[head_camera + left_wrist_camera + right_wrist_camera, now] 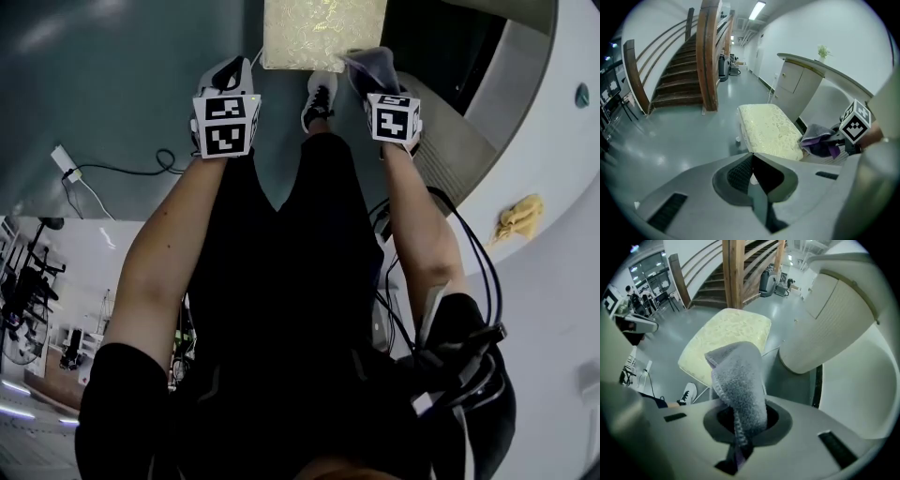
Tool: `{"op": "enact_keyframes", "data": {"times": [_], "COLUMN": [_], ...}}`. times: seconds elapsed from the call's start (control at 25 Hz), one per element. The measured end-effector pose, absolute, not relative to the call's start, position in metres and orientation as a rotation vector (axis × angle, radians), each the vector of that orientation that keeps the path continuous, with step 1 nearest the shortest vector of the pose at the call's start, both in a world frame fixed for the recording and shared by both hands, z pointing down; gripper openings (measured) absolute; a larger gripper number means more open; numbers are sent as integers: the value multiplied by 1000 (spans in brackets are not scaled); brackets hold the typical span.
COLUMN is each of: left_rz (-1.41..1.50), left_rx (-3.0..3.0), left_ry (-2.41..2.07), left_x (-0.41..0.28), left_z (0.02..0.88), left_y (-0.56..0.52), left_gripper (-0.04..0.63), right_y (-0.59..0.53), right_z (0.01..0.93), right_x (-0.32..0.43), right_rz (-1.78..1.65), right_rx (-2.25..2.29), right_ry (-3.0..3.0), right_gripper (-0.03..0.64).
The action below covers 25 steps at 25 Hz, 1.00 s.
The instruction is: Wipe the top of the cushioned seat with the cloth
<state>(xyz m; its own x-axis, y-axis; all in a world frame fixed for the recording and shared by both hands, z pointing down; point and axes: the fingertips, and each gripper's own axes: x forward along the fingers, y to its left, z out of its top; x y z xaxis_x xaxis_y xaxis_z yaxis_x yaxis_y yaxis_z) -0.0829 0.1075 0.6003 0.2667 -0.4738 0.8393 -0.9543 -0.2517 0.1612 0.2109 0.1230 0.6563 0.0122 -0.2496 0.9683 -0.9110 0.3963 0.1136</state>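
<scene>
Cushioned seat (323,33), pale yellow patterned top, stands on the grey floor (693,136) beside the curved counter (825,310); the wipe looks not yet begun. Cloth (740,380), grey with a purple underside, stands bunched near the seat's near right corner, apparently short of contact. Right gripper (740,427): jaws clamped on the cloth's lower end. Left gripper (752,176): jaws pressed together, nothing between, hovering near the seat's near left. Judgement: lower the cloth flat onto the top first, press lightly, sweep overlapping strokes edge to edge; a bunched wad would likely skip patches
</scene>
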Motion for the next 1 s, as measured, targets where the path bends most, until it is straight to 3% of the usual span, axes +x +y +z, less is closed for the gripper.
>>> {"op": "enact_keyframes", "data": {"times": [0.28,0.56,1.0], "left_rz": [837,903,821], "left_rx": [1965,1952,1798], "left_ry": [-1298,-1311,-1380], "left_x": [-125,-164,-154], "left_z": [549,556,590], "left_y": [98,96,99], "left_gripper": [5,5,5], "right_y": [111,82,66], "right_z": [610,646,692], "right_x": [109,-16,-45], "right_rz": [690,658,605], "right_rx": [1043,867,663], "right_ry": [-1644,-1833,-1844], "right_gripper": [32,32,31]}}
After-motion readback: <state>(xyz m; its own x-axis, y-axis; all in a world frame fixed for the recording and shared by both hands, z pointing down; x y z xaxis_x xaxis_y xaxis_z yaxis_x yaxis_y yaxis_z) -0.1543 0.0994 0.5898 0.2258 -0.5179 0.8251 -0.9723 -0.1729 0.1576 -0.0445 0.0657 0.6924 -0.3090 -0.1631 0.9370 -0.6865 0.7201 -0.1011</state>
